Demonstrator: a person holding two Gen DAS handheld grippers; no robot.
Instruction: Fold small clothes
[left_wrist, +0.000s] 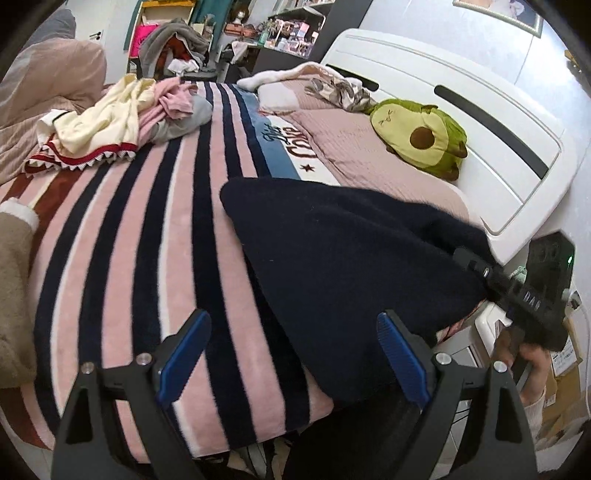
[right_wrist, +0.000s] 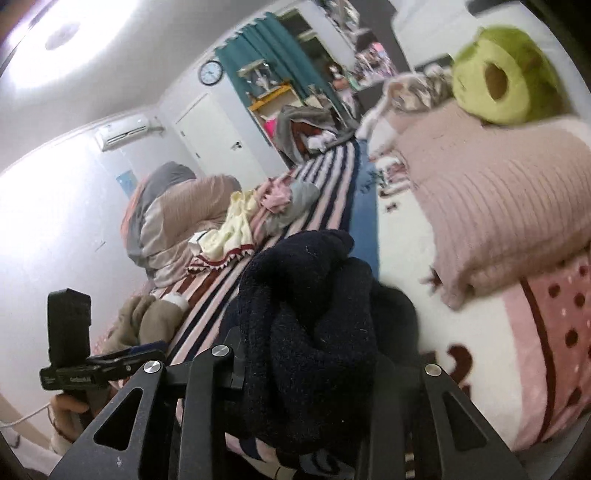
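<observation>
The left gripper (left_wrist: 291, 354) hangs released over the bed's near edge, blue pads wide apart, nothing between them; just right of it the dark garment (left_wrist: 343, 258) lies on the striped blanket (left_wrist: 140, 229) near the bed's near right corner, one end lifted; the right gripper (left_wrist: 476, 267) is clenched on that raised end, and its own view shows the knit (right_wrist: 314, 332) bunched thick between the jaws; the cloth looks soft, fuzzy and fairly heavy for its size, likely to sag and cling to the blanket rather than slide; a free corner or hem on the near left side seems the best place for the empty gripper to pinch; no containers show; a loose heap of clothes (left_wrist: 122, 114) sits at the bed's far left
</observation>
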